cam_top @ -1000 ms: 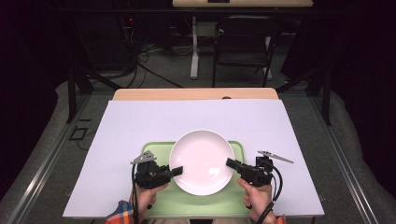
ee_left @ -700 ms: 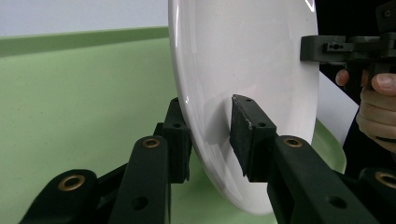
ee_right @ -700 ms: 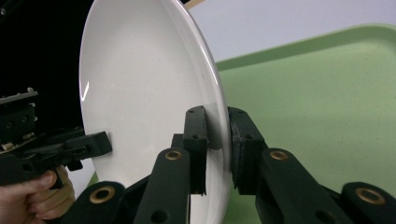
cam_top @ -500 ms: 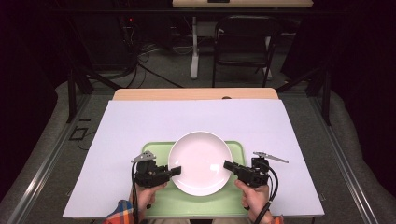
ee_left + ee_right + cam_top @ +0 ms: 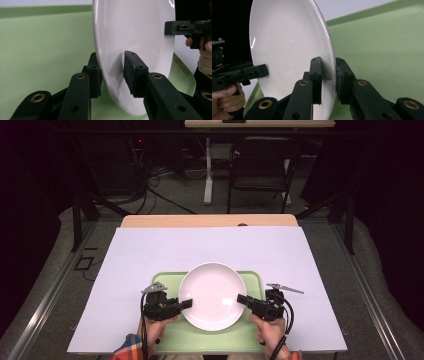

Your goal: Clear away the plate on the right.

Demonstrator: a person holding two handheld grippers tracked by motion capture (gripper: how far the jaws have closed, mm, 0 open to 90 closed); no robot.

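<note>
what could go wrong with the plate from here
The white plate is pinched only at two opposite rim spots, by the left hand-held gripper and the right hand-held gripper. The glossy rim may slip from the narrow pads. If the hands move unevenly, the plate could tilt and drop onto the green tray.

Looks like a lab or recording studio, not a home. Black curtains (image 5: 385, 195) all round, cables (image 5: 155, 180) loose across grey carpet, metal stand legs (image 5: 82, 210), empty chair (image 5: 262, 165), table (image 5: 150, 250) covered in white sheet.
</note>
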